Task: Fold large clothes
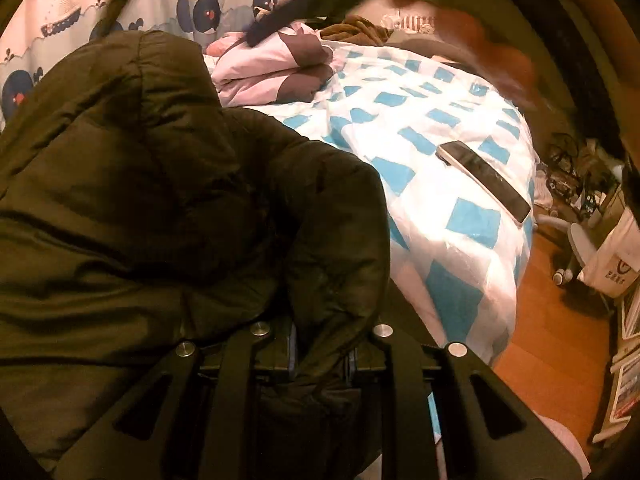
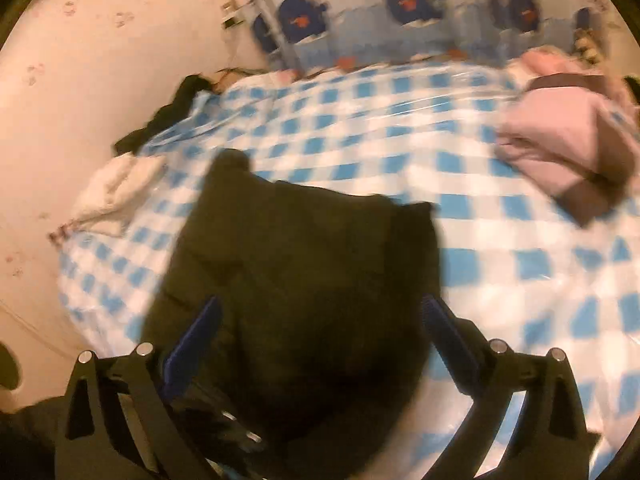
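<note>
Left wrist view: the left tool [image 1: 322,344] is clamped on a fold of the dark olive puffy hooded jacket [image 1: 160,200], which lies on the near left of the bed with the blue-and-white checked plastic cover [image 1: 460,184]. A white paper bag [image 1: 612,256] on the right bears an unreadable logo. Right wrist view: the right tool [image 2: 320,320] stands apart, its blue pads [image 2: 196,332] either side of the jacket [image 2: 304,280].

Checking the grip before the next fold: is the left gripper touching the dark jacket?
Touching. The left wrist view shows the left gripper nearly closed with a fold of the dark jacket pinched between its fingers.
</note>
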The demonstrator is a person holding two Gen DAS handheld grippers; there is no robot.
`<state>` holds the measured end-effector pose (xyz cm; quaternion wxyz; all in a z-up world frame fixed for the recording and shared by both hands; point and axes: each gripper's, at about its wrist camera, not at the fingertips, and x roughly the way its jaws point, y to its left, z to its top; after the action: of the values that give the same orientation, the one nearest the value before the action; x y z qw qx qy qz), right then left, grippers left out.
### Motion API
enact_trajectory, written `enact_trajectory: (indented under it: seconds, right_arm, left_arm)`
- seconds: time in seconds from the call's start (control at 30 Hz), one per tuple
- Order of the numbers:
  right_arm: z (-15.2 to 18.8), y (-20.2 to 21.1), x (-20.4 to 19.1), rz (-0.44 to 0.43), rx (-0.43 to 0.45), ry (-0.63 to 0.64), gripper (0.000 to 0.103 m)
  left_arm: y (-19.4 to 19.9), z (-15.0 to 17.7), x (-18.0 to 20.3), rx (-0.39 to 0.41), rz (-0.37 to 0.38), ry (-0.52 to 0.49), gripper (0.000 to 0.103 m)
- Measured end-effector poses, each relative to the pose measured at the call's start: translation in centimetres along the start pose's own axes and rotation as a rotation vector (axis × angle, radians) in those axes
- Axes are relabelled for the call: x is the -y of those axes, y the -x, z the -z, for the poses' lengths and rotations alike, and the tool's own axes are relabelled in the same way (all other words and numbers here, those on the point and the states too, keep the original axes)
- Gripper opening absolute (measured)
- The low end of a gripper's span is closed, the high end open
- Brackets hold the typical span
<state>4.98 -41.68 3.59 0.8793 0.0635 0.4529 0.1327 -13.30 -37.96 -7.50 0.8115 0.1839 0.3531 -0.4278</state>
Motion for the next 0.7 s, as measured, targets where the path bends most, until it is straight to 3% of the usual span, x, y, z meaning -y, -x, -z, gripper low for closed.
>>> enact_trajectory:
  seconds: [0.07,0.1,0.17,0.27,0.33,0.4,0.47,0.5,0.53,0.63,0.7]
  right_arm:
    - [0.1,-3.5,-1.0,0.226,-0.136,0.106,0.096]
    - [0.4,-4.6,-0.7,0.271,-0.178,0.113,0.096]
    - [1.7,-5.1,0.5,0.277,-0.215,0.088,0.096]
    - [3.8,-5.6,1.7,0.294,-0.230,0.053,0.096]
    - [4.8,-5.5,3.1,0.252,-0.223,-0.025,0.096]
    - [5.6,-6.0,4.1,0.180,-0.219,-0.106,0.096]
    - [7.2,-7.1,5.1,0.101,-0.208,-0.194,0.096]
    - [7.7,-7.5,5.4,0.075,-0.196,-0.227,0.096]
    - [8.8,-8.3,5.6,0.039,-0.163,-0.269,0.096]
    - [10.0,-9.9,5.2,-0.007,-0.093,-0.309,0.098]
    - [9.4,-10.5,3.8,0.001,-0.071,-0.270,0.098]
  left_arm:
    - [0.3,-0.2,0.5,-0.013,-0.008,-0.018,0.016]
    - [0.8,-0.2,0.7,-0.027,-0.003,-0.029,0.017]
    - [2.6,-0.2,0.7,-0.037,0.025,-0.037,0.021]
    - [8.3,0.9,-1.1,0.012,0.184,0.070,0.037]
    - [11.5,1.0,-3.0,0.080,0.206,0.127,0.049]
    - [14.5,0.6,-6.2,0.179,0.167,0.216,0.067]
    - [15.3,0.1,-9.7,0.249,0.092,0.320,0.077]
    - [14.7,0.0,-11.5,0.260,0.061,0.369,0.077]
    - [13.2,0.0,-12.9,0.242,0.046,0.404,0.077]
    - [6.9,2.0,-15.3,0.086,-0.006,0.486,0.077]
    - [5.8,3.3,-14.7,0.076,-0.101,0.455,0.081]
